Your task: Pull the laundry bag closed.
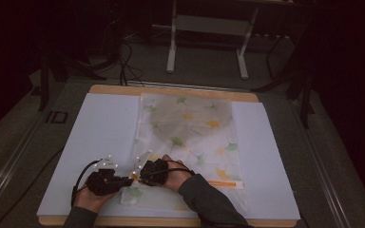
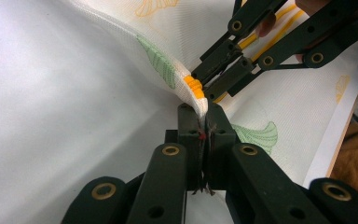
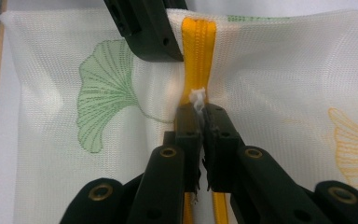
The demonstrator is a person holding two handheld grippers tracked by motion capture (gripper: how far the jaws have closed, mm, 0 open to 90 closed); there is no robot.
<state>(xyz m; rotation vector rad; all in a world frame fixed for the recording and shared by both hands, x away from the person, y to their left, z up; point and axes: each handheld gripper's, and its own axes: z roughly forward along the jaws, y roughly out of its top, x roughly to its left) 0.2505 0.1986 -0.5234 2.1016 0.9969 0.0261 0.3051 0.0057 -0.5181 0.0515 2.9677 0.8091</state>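
Note:
A white mesh bag (image 1: 190, 128) printed with green and yellow leaves lies flat on the white sheet (image 1: 100, 128). Its near left corner is lifted between the two grippers. My left gripper (image 1: 126, 179) (image 2: 203, 112) is shut on the bag's edge beside the end of the yellow zipper (image 2: 193, 86). My right gripper (image 1: 140, 176) (image 3: 199, 109) is shut on the small white zipper pull (image 3: 197, 97), with the yellow zipper (image 3: 198, 51) running away from the jaws. The grippers meet tip to tip; the right gripper (image 2: 216, 74) shows in the left gripper view, and the left gripper (image 3: 144, 28) in the right gripper view.
The white sheet covers a wooden tabletop (image 1: 171, 90) whose edges show at front and back. A white metal frame (image 1: 171, 47) and dark stands and cables sit on the floor beyond the table.

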